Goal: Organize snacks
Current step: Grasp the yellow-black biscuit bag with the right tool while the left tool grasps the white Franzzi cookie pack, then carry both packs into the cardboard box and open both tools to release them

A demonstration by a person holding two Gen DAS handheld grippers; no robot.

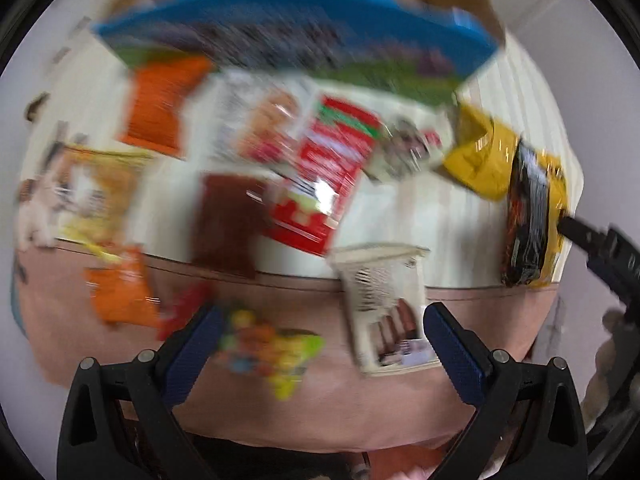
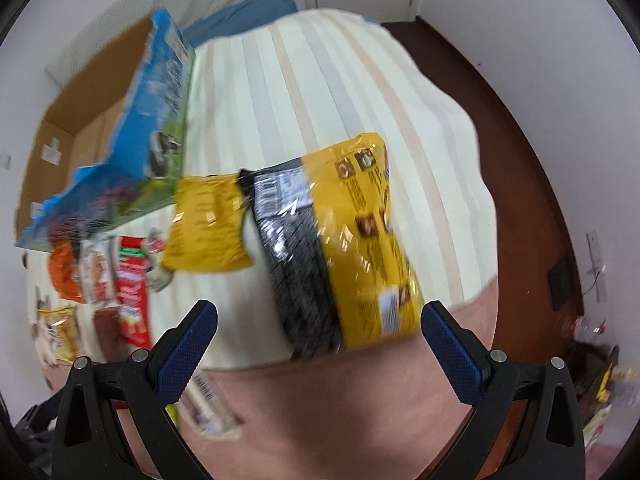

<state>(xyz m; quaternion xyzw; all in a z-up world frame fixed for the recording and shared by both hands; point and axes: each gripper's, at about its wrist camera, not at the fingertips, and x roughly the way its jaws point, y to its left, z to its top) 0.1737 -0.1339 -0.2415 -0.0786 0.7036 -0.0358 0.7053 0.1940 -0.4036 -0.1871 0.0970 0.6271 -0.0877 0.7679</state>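
Many snack packets lie scattered on a bed with a cream striped cover (image 2: pixel 320 92). My left gripper (image 1: pixel 322 320) is open above the pink sheet (image 1: pixel 320 400), with a colourful candy pack (image 1: pixel 272 352) and a cream packet (image 1: pixel 384 312) lying below its spread fingers. My right gripper (image 2: pixel 320 312) is also open. A large yellow and black packet (image 2: pixel 348 248) lies just ahead of it, reaching between the fingertips. That same yellow and black packet (image 1: pixel 532 208) shows at the right of the left wrist view, with the right gripper's black finger (image 1: pixel 576 232) at its edge. Both views are blurred.
A big blue box (image 1: pixel 280 32) stands at the far side in front of an open cardboard box (image 2: pixel 72 128). A red packet (image 1: pixel 320 184), orange packets (image 1: pixel 156 108), a brown packet (image 1: pixel 228 224) and a small yellow packet (image 2: pixel 208 224) lie between. A dark floor (image 2: pixel 520 140) lies to the right.
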